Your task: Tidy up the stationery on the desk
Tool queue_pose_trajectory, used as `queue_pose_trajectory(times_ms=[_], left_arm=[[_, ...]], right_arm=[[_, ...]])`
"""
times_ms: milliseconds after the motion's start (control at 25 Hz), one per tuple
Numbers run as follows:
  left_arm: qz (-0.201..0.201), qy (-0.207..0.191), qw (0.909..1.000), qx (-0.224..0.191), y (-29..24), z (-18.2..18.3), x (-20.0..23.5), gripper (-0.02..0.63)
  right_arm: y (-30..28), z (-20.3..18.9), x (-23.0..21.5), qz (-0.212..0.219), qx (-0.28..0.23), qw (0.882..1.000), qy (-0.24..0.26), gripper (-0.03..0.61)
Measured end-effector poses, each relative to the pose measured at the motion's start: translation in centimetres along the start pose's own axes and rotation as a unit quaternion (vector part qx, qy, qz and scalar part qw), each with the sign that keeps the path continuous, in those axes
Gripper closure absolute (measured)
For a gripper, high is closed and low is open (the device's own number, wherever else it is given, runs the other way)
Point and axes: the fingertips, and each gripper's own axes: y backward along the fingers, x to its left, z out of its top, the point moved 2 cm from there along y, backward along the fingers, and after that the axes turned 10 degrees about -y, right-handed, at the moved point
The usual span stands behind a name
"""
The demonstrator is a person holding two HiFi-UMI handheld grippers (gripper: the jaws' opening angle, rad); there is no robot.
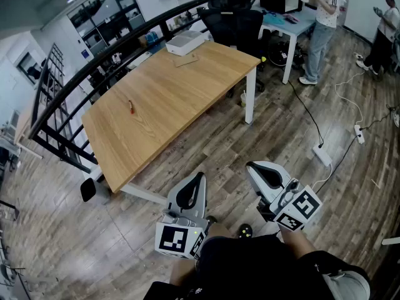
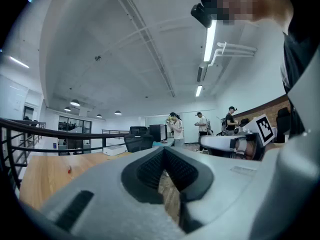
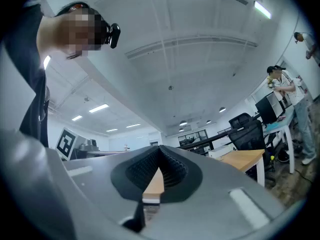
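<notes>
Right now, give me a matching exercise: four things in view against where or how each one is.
Things:
1 small red item
2 white box
3 power strip
4 left gripper

Place or state:
A on the floor
B shut, nothing between the jaws
C far end of the desk
D near half of the desk

Pairs: 1-D, 2-C, 3-A, 4-B

Left tool [image 1: 199, 179] and right tool [image 1: 254, 166] both closed, empty.

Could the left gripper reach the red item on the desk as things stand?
Probably not yet: the left gripper, shut, is over the floor short of the desk, and the red item lies well in on it. Nothing stands between them.
</notes>
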Motion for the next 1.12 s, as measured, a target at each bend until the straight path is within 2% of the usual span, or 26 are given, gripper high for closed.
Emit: queue_pose_trajectory(times_ms=[720,1120], left_arm=[[0.015,0.001,0.9996,0.024,0.3,-0.5,-0.7,0.615],[0.02,0.006,0.9993,0.032,-1.3,-0.9,0.0,0.615]], right_arm=[[0.5,-0.3,-0.4,0.014,-0.004,1.0,-0.021,0.569],[-0.3,-0.4,-2.4,0.016,0.004,0.999,-0.032,0.569]])
